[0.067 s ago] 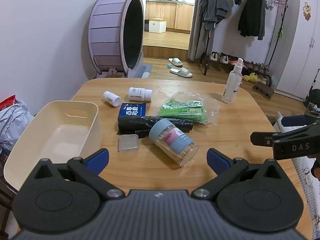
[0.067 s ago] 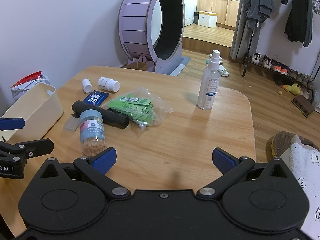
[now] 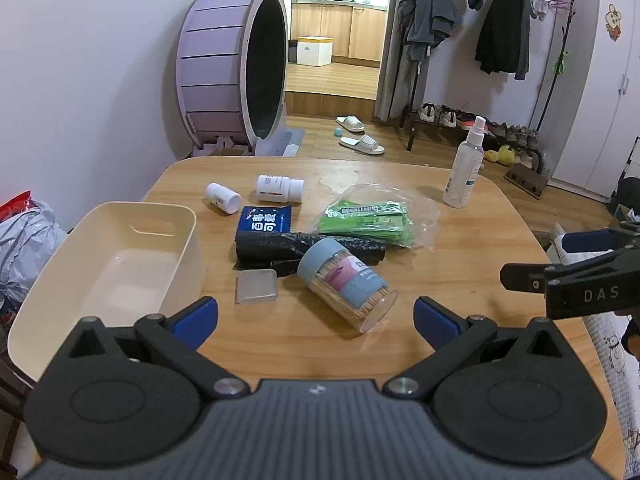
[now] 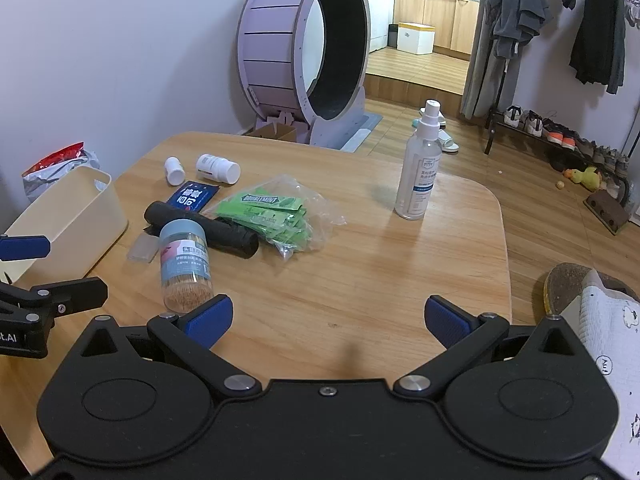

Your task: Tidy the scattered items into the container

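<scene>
A cream bin [image 3: 120,264] [image 4: 68,220] stands empty at the table's left edge. Scattered beside it lie a toothpick jar [image 3: 348,284] [image 4: 184,264], a black roll [image 3: 308,246] [image 4: 204,230], a blue packet [image 3: 266,220], a bag of green gum packs [image 3: 372,220] [image 4: 276,216], two white pill bottles [image 3: 280,189] [image 3: 223,199] and a clear small box [image 3: 257,286]. A spray bottle [image 3: 464,168] [image 4: 420,168] stands upright at the far right. My left gripper [image 3: 316,316] is open and empty just before the jar. My right gripper [image 4: 328,316] is open and empty over bare wood.
The wooden table [image 4: 380,264] ends close at the right edge. A purple wheel [image 3: 240,76] stands behind the table. Bags [image 3: 24,232] lie left of the bin. A clothes rack [image 3: 500,32] and shoes are at the back right.
</scene>
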`<action>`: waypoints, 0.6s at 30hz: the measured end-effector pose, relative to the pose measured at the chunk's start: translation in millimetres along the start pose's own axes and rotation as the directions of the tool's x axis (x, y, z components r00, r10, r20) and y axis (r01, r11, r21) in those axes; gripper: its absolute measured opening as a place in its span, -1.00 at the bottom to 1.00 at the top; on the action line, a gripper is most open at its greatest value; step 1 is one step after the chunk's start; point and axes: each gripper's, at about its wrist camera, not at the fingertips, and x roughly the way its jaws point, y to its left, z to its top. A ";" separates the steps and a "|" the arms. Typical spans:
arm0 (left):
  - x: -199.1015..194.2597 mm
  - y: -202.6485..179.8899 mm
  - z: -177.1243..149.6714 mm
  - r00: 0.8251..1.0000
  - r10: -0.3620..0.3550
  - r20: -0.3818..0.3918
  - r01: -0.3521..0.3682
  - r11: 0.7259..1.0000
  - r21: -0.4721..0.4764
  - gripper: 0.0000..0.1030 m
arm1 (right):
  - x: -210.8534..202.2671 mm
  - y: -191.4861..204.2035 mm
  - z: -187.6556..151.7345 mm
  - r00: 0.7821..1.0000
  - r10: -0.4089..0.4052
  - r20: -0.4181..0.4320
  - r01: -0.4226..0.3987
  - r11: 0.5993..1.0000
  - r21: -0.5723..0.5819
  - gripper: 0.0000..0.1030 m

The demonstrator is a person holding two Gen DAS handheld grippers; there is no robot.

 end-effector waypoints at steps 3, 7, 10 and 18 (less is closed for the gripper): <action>-0.6 0.3 0.7 1.000 0.000 0.000 0.000 1.000 -0.005 1.00 | 0.3 0.8 -0.4 1.000 -0.004 0.004 0.004 1.000 -0.004 1.00; -0.8 -0.7 -0.3 1.000 0.000 0.004 0.000 1.000 0.000 1.00 | -0.6 1.7 0.2 1.000 -0.004 0.005 0.004 1.000 -0.005 1.00; 0.4 -0.1 0.4 1.000 0.000 0.005 0.000 1.000 0.008 1.00 | -0.5 1.6 0.2 1.000 -0.004 0.004 0.004 1.000 -0.005 1.00; -3.2 0.4 0.3 1.000 0.001 0.008 -0.001 1.000 0.007 1.00 | 0.0 0.7 0.2 1.000 0.000 0.003 0.000 1.000 -0.003 1.00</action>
